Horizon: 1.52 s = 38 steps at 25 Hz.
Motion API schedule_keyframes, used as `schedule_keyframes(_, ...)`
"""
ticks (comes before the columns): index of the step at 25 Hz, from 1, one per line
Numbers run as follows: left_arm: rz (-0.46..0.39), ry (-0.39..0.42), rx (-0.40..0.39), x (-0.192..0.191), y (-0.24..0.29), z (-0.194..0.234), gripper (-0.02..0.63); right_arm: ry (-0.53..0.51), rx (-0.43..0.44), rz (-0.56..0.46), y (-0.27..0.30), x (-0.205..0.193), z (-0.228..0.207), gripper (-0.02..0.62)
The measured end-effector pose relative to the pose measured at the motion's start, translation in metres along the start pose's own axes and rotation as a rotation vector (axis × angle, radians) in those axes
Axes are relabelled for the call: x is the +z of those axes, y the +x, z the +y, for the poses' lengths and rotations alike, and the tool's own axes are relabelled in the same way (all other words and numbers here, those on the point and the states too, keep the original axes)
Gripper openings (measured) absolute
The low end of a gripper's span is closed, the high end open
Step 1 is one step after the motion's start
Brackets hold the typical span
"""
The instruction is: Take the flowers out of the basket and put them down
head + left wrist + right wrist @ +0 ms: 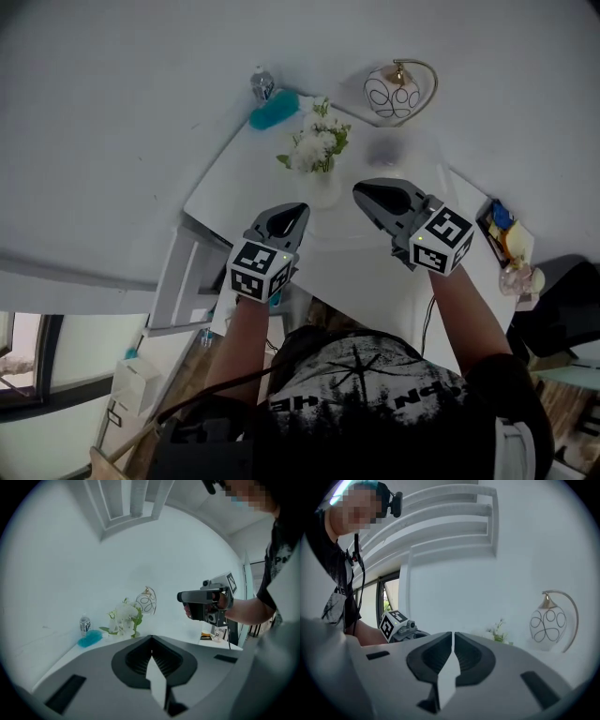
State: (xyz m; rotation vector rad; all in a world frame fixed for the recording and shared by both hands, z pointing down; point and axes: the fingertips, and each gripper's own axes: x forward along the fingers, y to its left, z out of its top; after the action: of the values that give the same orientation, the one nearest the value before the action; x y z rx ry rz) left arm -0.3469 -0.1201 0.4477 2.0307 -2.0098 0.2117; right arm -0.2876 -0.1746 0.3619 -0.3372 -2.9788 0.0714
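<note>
White frilly flowers (314,150) upright; left gripper (301,210), right gripper (357,191): ribbed jaws pressed together, empty.

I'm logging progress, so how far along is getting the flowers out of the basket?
Done: nothing yet; the flowers stand upright at the back of the table, untouched. In hand: nothing; the left gripper and right gripper are both shut and empty, short of the flowers. Left: grasp them, lift them out, put them down.
</note>
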Motion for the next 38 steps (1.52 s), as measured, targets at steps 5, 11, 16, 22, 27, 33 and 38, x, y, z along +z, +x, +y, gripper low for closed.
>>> schedule_keyframes(5,0.002,-0.014,-0.032,0.001,0.011,0.009,0.011,-0.054,0.005,0.058,0.014,-0.001,-0.021,0.014)
schedule_keyframes(11,-0.002,-0.039,-0.067,0.002,0.022,0.014,0.011,-0.106,0.005,0.159,0.033,-0.026,-0.053,0.014)
schedule_keyframes(16,0.009,-0.053,-0.094,0.001,0.029,0.014,0.011,-0.12,0.02,0.261,0.05,-0.063,-0.075,0.015)
schedule_keyframes(22,0.001,-0.046,-0.096,0.005,0.031,0.019,0.011,-0.082,0.061,0.327,0.07,-0.104,-0.086,0.121)
schedule_keyframes(27,-0.006,-0.059,-0.113,0.005,0.033,0.019,0.011,-0.042,0.067,0.347,0.086,-0.128,-0.095,0.247)
schedule_keyframes(33,-0.006,-0.078,-0.136,0.002,0.041,0.019,0.011,-0.071,0.097,0.351,0.104,-0.146,-0.099,0.288)
schedule_keyframes(38,-0.013,-0.083,-0.146,0.0,0.047,0.016,0.011,-0.076,0.136,0.366,0.12,-0.165,-0.101,0.288)
